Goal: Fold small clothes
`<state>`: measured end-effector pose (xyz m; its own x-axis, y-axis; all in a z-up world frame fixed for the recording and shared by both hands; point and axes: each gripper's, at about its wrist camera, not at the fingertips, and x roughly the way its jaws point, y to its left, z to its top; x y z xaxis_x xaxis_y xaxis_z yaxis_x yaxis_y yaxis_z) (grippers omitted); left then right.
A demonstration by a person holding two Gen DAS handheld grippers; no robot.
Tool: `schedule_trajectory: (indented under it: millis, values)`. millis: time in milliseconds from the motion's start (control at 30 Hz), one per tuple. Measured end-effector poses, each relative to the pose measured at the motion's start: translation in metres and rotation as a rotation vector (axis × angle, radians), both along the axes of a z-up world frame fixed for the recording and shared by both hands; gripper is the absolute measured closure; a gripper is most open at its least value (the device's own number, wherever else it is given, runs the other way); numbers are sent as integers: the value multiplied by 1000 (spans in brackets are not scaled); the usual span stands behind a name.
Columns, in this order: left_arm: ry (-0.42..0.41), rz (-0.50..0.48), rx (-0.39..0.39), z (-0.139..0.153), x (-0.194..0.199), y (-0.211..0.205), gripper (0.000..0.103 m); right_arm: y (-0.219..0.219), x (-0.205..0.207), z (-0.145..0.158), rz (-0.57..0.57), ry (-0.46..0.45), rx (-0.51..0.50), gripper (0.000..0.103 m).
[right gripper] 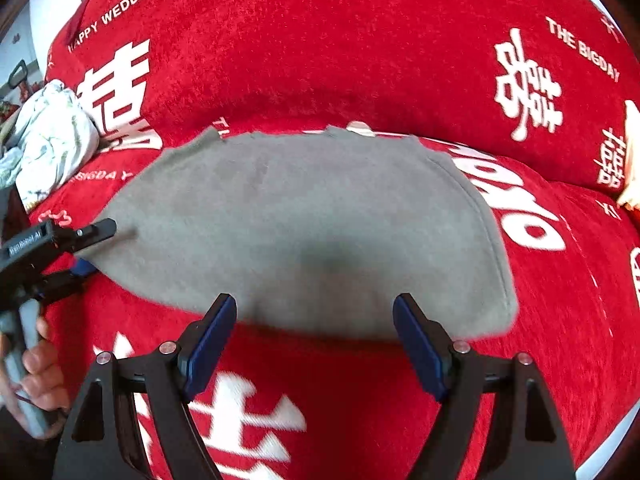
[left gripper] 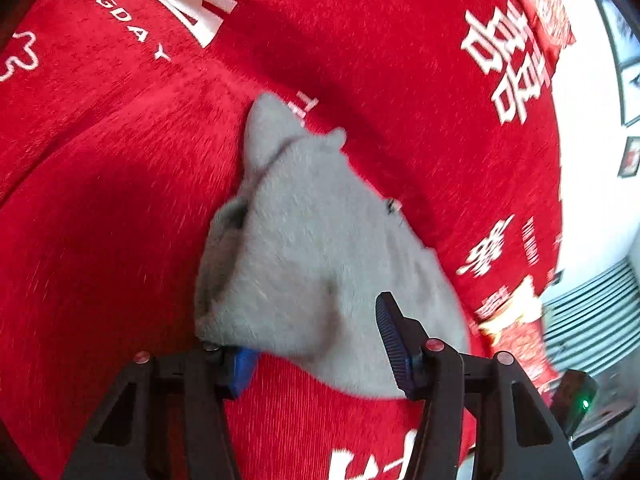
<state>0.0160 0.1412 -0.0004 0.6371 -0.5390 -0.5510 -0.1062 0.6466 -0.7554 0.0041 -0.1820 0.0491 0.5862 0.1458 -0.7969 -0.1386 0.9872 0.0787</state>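
Observation:
A grey garment lies spread flat on a red sofa cover printed with white characters. My right gripper hovers open just over the garment's near edge, with nothing pinched between its blue pads. My left gripper is at the garment's left corner, one finger above the cloth and one below. In the left wrist view that grey garment runs between the left gripper's fingers. One blue pad sits under the edge. The other pad stands clear above the cloth, so the jaws are still wide apart.
A crumpled white patterned cloth sits on the sofa's left end. A hand holds the left gripper's handle. A pale cream thing pokes in at the right edge. A white wall and a ribbed radiator lie beyond the sofa.

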Motion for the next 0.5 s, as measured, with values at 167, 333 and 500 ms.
schedule_trajectory:
  millis: [167, 333, 500]
  values:
    - [-58, 4, -44, -9, 0, 8, 68, 30, 52, 8, 28, 66, 64, 20]
    - [-72, 42, -152, -19, 1, 23, 74, 98, 122, 6, 122, 157, 59, 20]
    - [-49, 43, -87, -17, 5, 17, 80, 172, 187, -15, 170, 279, 81, 20]
